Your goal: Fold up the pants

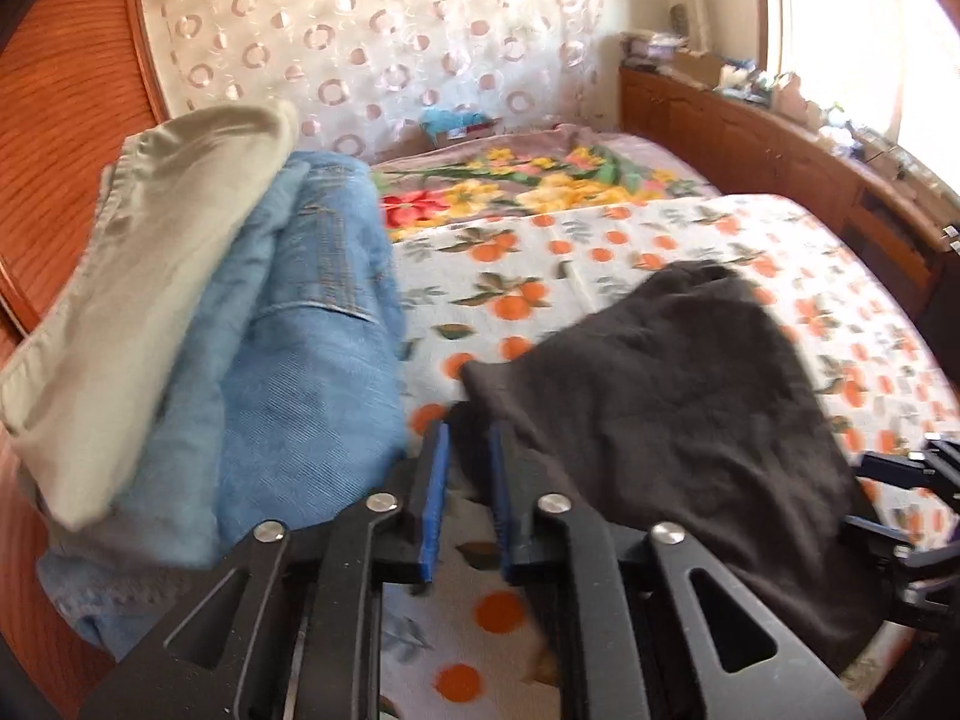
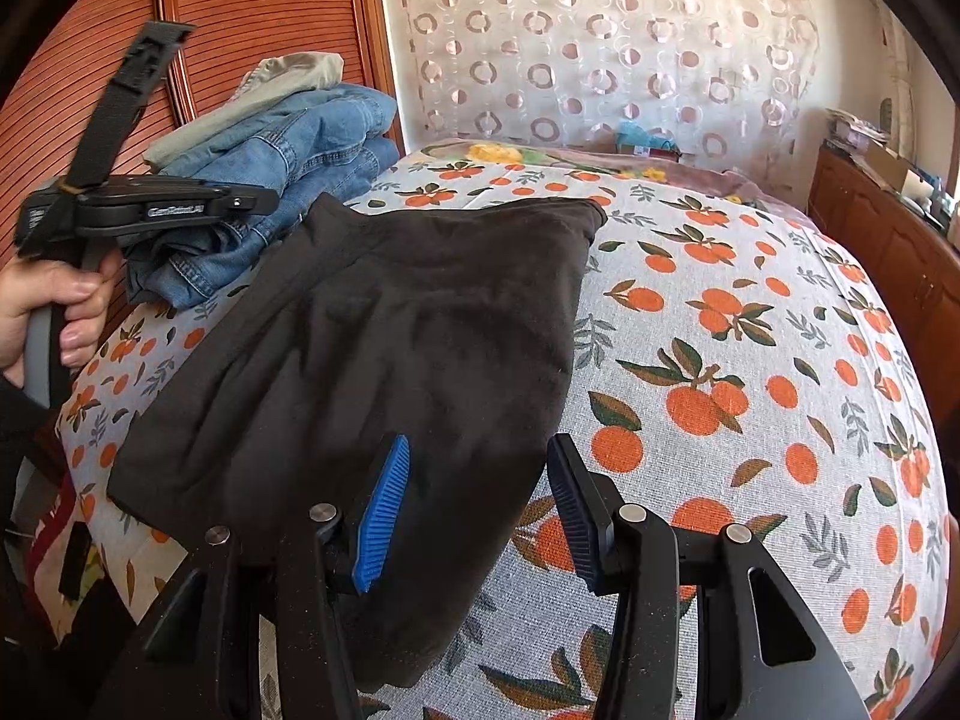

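Observation:
Dark brown pants [image 2: 396, 354] lie folded flat on the orange-print bedsheet [image 2: 750, 360]; they also show in the left wrist view [image 1: 672, 396]. My left gripper [image 1: 468, 438] hovers at the pants' left edge, jaws narrowly apart with only a small gap, nothing between them. My right gripper [image 2: 480, 456] is open above the pants' near right edge, empty. The left gripper's body, held in a hand, shows in the right wrist view [image 2: 150, 204] at the left.
A stack of folded blue jeans [image 1: 288, 372] with a beige garment [image 1: 138, 276] on top sits at the bed's left, also seen from the right wrist [image 2: 288, 168]. A floral blanket [image 1: 540, 180] lies farther back. Wooden cabinets [image 1: 780, 156] run along the right; a wooden wardrobe [image 2: 90, 30] stands left.

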A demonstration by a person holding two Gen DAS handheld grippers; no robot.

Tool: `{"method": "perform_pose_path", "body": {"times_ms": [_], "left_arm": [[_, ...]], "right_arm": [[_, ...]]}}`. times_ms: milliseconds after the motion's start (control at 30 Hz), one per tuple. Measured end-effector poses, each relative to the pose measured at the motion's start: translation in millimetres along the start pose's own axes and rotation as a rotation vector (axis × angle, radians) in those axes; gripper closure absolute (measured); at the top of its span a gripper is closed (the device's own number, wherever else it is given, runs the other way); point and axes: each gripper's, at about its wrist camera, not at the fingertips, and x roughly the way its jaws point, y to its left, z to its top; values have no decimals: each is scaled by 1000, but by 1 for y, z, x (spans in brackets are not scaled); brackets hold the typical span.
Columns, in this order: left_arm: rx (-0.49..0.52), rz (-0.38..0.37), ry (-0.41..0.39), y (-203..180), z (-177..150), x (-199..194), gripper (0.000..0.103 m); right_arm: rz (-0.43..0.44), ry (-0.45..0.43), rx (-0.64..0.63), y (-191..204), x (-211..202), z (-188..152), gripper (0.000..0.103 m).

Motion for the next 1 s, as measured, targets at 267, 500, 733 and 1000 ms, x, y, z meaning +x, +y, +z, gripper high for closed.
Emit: {"method": "perform_pose_path", "body": {"times_ms": [267, 500, 733, 1000], "left_arm": [[32, -130, -7, -42, -26, -18, 79], [58, -37, 75, -35, -56, -4, 80], [-33, -44, 91, -10, -79, -11, 80], [-73, -160, 32, -22, -91, -36, 65]], "right_arm": [[1, 0, 0, 0, 0, 0, 53], [1, -1, 1, 0, -1, 0, 53], [0, -3, 2, 0, 0, 0, 53], [4, 3, 7, 0, 1, 1, 53]]}}
